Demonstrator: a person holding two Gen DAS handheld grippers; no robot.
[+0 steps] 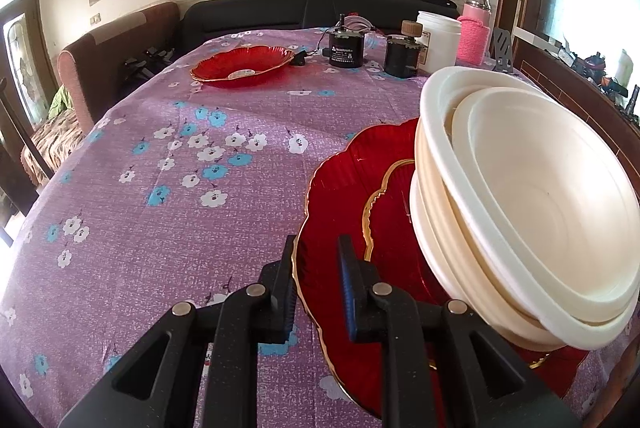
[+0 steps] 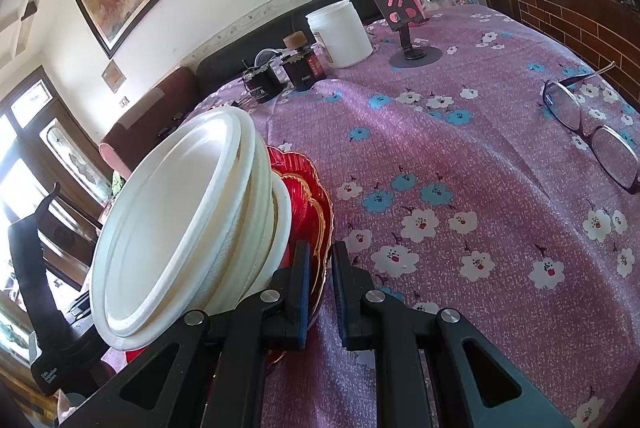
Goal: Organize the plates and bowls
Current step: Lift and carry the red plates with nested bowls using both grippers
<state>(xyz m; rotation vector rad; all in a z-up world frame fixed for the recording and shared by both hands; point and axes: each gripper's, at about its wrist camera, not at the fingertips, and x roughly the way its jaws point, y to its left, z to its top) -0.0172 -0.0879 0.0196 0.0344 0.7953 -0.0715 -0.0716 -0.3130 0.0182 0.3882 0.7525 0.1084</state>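
Note:
A stack of red, gold-rimmed plates (image 1: 344, 195) lies on the purple flowered tablecloth, with several nested cream bowls (image 1: 520, 195) resting tilted on it. My left gripper (image 1: 316, 284) straddles the left rim of the red plates, its jaws a little apart around the rim. In the right wrist view the same bowls (image 2: 180, 228) and red plates (image 2: 308, 195) sit at the left. My right gripper (image 2: 320, 284) straddles the plates' right rim, jaws narrowly apart. Another red plate (image 1: 244, 63) lies alone at the far side of the table.
At the table's far end stand two black motors (image 1: 344, 47), a white jar (image 1: 438, 39), a pink flask (image 1: 476, 27) and a phone stand (image 2: 404, 23). Eyeglasses (image 2: 592, 135) lie at the right. A sofa (image 1: 304, 11) runs behind the table.

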